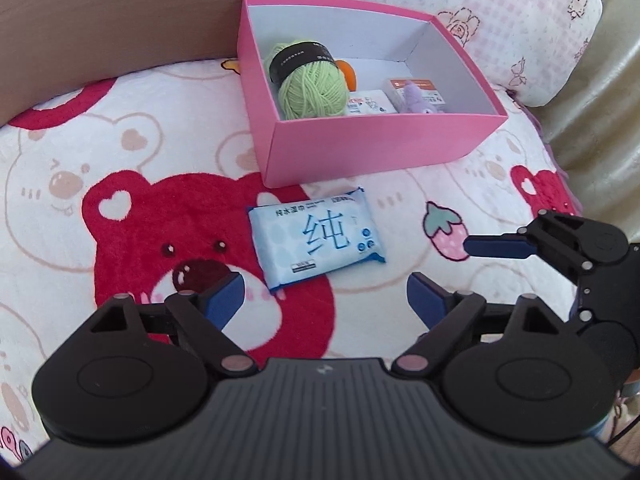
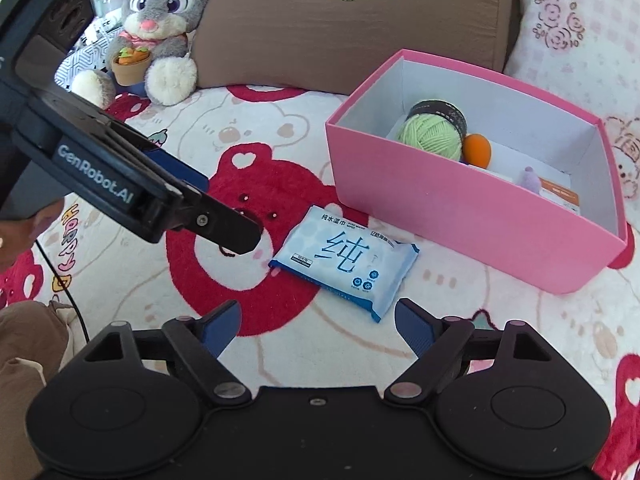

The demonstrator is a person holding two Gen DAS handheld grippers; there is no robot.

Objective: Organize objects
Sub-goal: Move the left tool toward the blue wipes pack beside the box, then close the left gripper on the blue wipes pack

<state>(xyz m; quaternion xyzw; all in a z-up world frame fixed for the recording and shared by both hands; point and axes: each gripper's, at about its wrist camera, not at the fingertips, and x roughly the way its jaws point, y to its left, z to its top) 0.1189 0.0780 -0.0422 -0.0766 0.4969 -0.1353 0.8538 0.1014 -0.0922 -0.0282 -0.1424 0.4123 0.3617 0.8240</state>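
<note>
Nearest the cameras, both pairs of jaws stood wide apart with nothing between them: the left gripper (image 1: 324,300) and the right gripper (image 2: 318,326), each black with blue pads, hung over the blanket (image 1: 160,168). That blanket was soft, fluffy fleece, white with red bear faces and a strawberry.

Just beyond the fingertips lay the wipes (image 1: 316,236), a flat, rectangular pack in glossy blue-and-white film, resting flat on the blanket and close in front of the box (image 1: 376,148), not touching it. It looked like the one loose thing left to tidy, so the step in hand seemed to be the approach to picking it up. The next move would call for closing the jaws across the pack's narrow width; the slick, squashy wrapper could slip or crumple.

The box was pink, stiff card with a white inside, open-topped. In it sat a green yarn ball (image 1: 312,88) with a dark band, an orange ball (image 2: 476,150), small cartons and something lilac.

Behind stood a brown cushion (image 2: 352,20) and a grey plush rabbit (image 2: 160,24).
</note>
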